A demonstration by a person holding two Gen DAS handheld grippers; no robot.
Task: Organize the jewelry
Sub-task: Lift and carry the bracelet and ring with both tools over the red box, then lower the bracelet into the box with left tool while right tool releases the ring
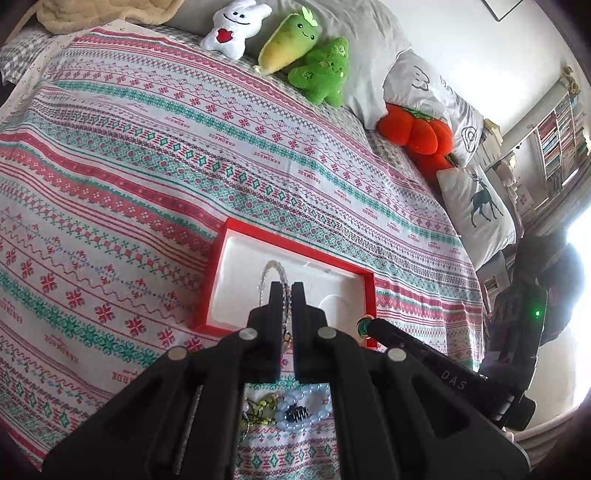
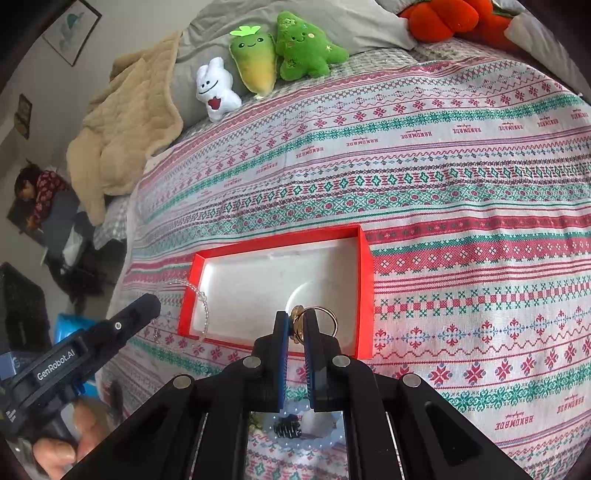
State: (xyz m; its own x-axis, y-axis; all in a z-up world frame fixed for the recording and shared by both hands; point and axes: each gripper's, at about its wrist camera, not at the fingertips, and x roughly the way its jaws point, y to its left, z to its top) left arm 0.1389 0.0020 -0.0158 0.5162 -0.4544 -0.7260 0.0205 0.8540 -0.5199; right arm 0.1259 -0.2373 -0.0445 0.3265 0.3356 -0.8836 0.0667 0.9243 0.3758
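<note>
A red box [image 1: 221, 243] with a white foam insert lies on the patterned bedspread; it also shows in the right wrist view [image 2: 365, 280]. My left gripper [image 1: 287, 288] is shut on a clear beaded bracelet [image 1: 271, 266], held over the box's near left part; the bracelet also shows in the right wrist view [image 2: 204, 314]. My right gripper [image 2: 298, 317] is shut on gold rings [image 2: 325, 317] over the round recess of the insert. It shows in the left wrist view [image 1: 364, 326] at the box's near right corner. A pile of jewelry with a pale blue bead bracelet [image 1: 306, 406] lies below the grippers.
Plush toys [image 1: 236, 29] [image 1: 325, 70] and pillows [image 1: 476, 210] line the far side of the bed. A beige blanket [image 2: 122, 129] lies at the bed's far left corner. Bookshelves [image 1: 557, 140] stand beyond the bed.
</note>
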